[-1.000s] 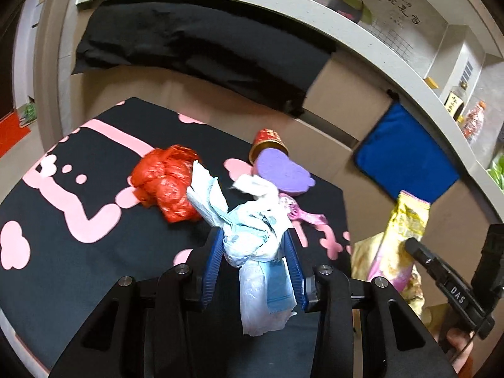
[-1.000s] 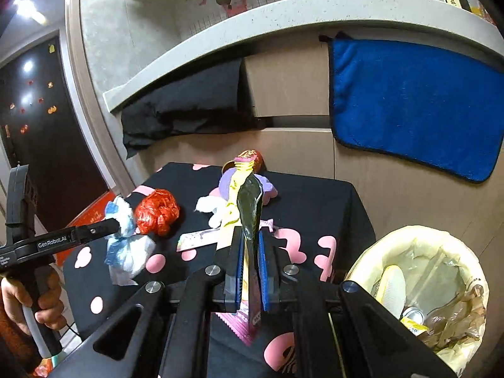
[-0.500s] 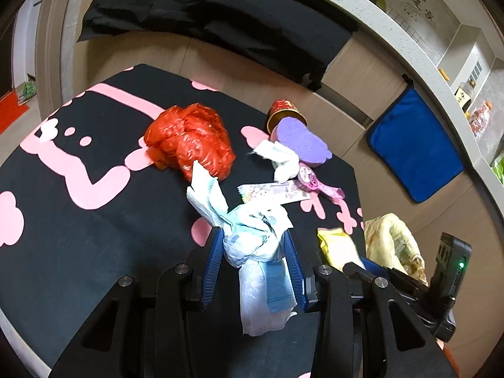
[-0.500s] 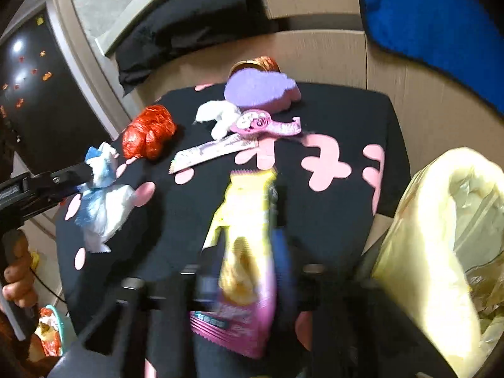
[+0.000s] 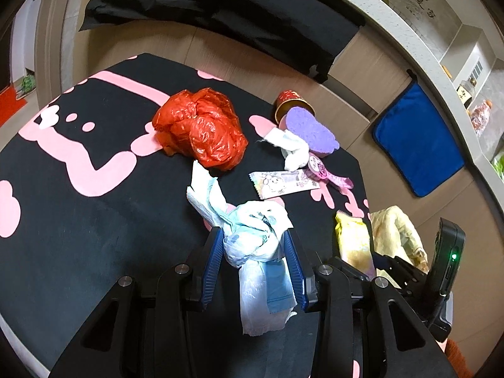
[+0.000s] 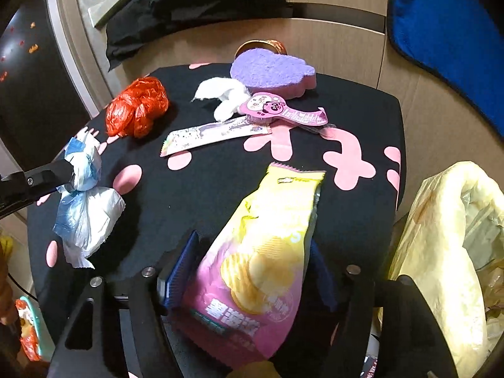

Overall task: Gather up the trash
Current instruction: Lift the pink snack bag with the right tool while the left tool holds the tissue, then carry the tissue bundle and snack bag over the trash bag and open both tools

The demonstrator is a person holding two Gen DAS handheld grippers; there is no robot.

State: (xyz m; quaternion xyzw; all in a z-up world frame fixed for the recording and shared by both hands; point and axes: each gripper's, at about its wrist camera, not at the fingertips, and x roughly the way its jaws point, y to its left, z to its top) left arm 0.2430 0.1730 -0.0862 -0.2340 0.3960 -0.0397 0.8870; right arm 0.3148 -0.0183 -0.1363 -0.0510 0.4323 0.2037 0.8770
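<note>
**Chip bag let go, tissue wad still pinched**

Biggest change first: the right gripper (image 6: 252, 271) had its jaws clamped flat on the yellow and pink chip bag (image 6: 267, 252) a second ago, now they're spread wide and the bag just lies loose between them, tilted over the edge of the worktop (image 6: 204, 195); the view has also swung down, so the yellow-lined trash bin (image 6: 441, 236) sits just beside the gripper on its right; the left gripper (image 5: 253, 252) hasn't budged on its load, jaws still squeezed on the white and blue plastic bag wad (image 5: 255, 239), held above the black cloth with pink blobs.

Rest of the litter on the worktop, big to small: crumpled red plastic bag (image 5: 201, 129) near the far left; purple sponge (image 5: 312, 129) leaning on a tipped red paper cup (image 5: 291, 102) at the back; long candy wrapper (image 5: 283, 184) lying flat in the middle; white tissue (image 5: 291, 149) touching the sponge; pink lollipop wrapper (image 5: 327, 173) just past it.

Blue towel (image 6: 447, 37) hangs on the cabinet behind; black cloth (image 5: 220, 9) draped off the counter edge.
</note>
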